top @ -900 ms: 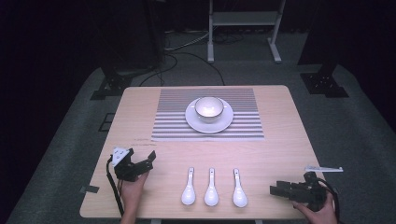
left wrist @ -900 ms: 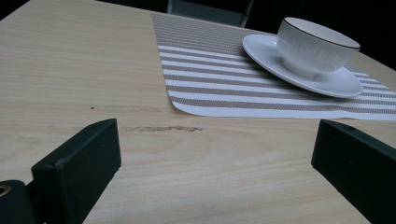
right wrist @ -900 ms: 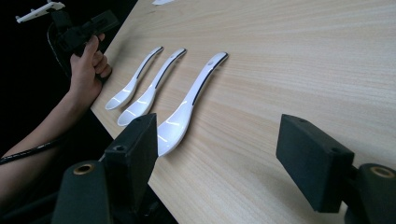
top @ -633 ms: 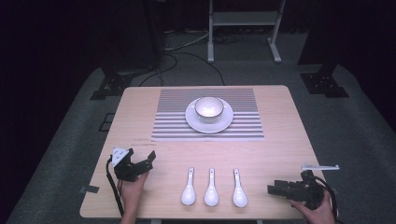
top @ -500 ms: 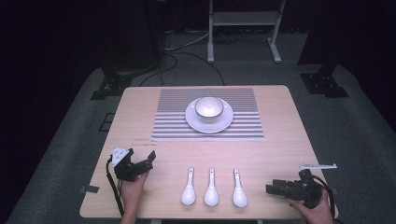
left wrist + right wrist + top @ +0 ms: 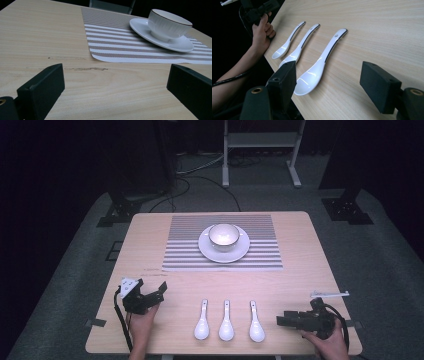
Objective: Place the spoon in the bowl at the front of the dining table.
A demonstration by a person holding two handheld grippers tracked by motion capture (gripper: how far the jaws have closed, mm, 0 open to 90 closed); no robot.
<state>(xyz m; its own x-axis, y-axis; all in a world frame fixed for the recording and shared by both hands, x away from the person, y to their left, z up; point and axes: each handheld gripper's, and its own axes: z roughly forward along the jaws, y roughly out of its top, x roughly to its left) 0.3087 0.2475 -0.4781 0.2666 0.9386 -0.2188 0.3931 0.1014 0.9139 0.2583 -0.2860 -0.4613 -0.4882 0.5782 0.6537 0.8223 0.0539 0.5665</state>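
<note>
Change: right gripper (image 6: 281,321) has shifted left toward the spoons since the earlier frame.
Surface: pale wood table (image 6: 300,265), striped mat (image 6: 180,245); dark room.
Spoon (image 6: 257,323): lower centre, just left of gripper.
Jaws: wide apart, empty.

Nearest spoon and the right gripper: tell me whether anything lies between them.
Nothing visible does. The right gripper lies low over the table with its jaws open, pointing at the nearest spoon. Bare wood separates them in the high view. The other two spoons lie beyond it, toward the left gripper.
</note>
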